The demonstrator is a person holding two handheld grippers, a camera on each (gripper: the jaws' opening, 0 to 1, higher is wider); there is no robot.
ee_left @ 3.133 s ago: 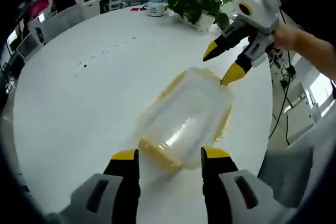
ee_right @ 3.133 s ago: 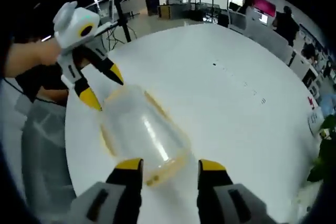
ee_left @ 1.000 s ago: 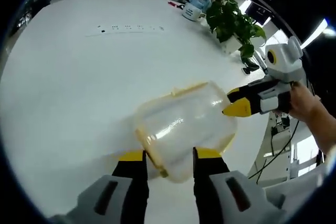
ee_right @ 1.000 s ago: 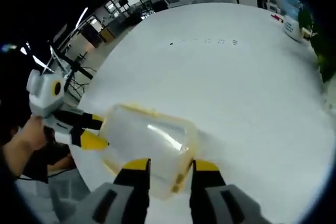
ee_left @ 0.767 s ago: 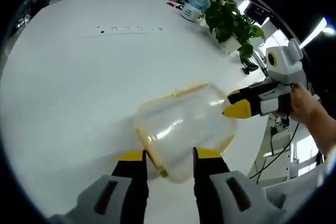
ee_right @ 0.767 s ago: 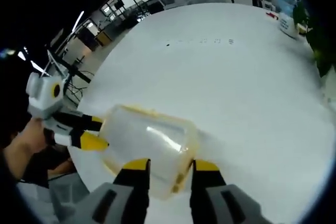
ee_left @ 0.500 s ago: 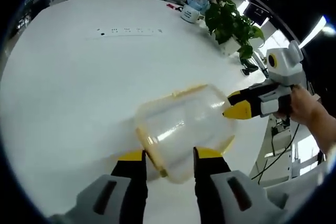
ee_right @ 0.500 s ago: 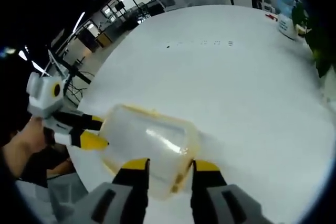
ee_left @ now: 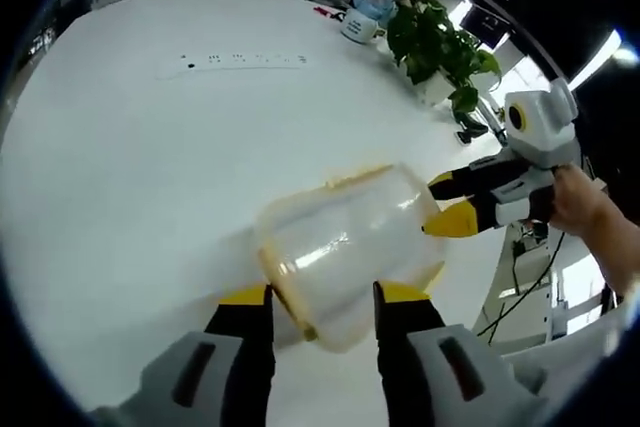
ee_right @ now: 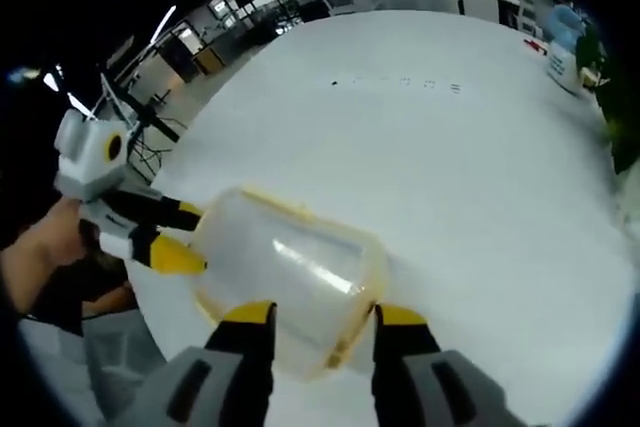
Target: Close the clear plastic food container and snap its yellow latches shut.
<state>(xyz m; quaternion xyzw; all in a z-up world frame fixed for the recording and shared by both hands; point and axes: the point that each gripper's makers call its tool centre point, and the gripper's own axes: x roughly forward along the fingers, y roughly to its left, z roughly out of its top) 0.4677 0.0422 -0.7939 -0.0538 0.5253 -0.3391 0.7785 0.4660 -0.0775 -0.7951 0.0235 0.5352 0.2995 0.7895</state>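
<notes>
Lengthwise, the clear container [ee_left: 345, 237] lies on the white table [ee_left: 150, 147] end to end between the grippers, one short end set between the left gripper [ee_left: 320, 299]'s parted fingertips, the far end at the right gripper [ee_left: 445, 202]'s narrowly parted tips, neither visibly clamped.

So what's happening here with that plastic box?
A person is working a clear plastic food container on a white round table with two hand-held tongs. The left tongs straddle one end of it, the right tongs the opposite end. The lid looks seated, with yellow trim along its rim; whether the latches are snapped is unclear.
</notes>
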